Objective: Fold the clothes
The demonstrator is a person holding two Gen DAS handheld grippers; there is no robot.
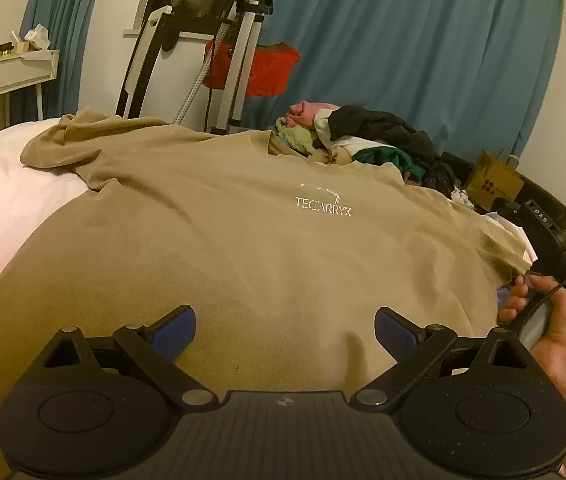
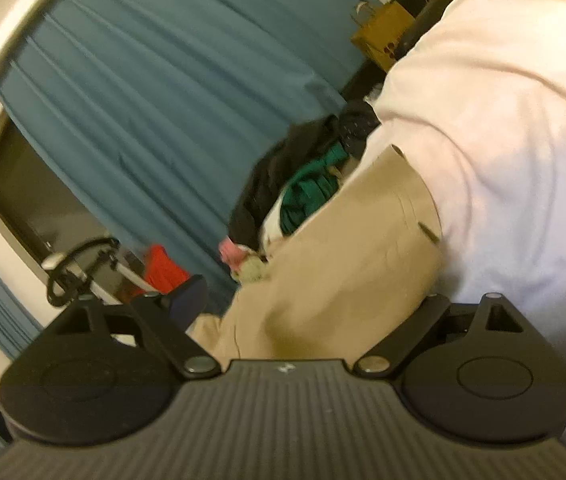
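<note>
A tan T-shirt (image 1: 243,248) with a white chest logo lies spread flat on the bed, collar away from me. My left gripper (image 1: 285,330) hovers open over its near hem, blue pads (image 1: 175,332) wide apart with nothing between them. At the shirt's right edge a hand (image 1: 555,328) holds the other gripper. In the right wrist view, which is rolled and blurred, my right gripper (image 2: 311,300) stands wide open with the tan T-shirt (image 2: 343,260) edge between its jaws. One blue pad (image 2: 189,296) is clear of the cloth; the other is hidden behind the fabric.
A pile of mixed clothes (image 1: 363,136) sits past the collar on the white bed sheet (image 1: 3,200). Behind it are a steamer stand (image 1: 239,40), a red garment (image 1: 267,68) and blue curtains (image 1: 403,40). There is a white desk (image 1: 3,72) at left and a cardboard box (image 1: 491,180) at right.
</note>
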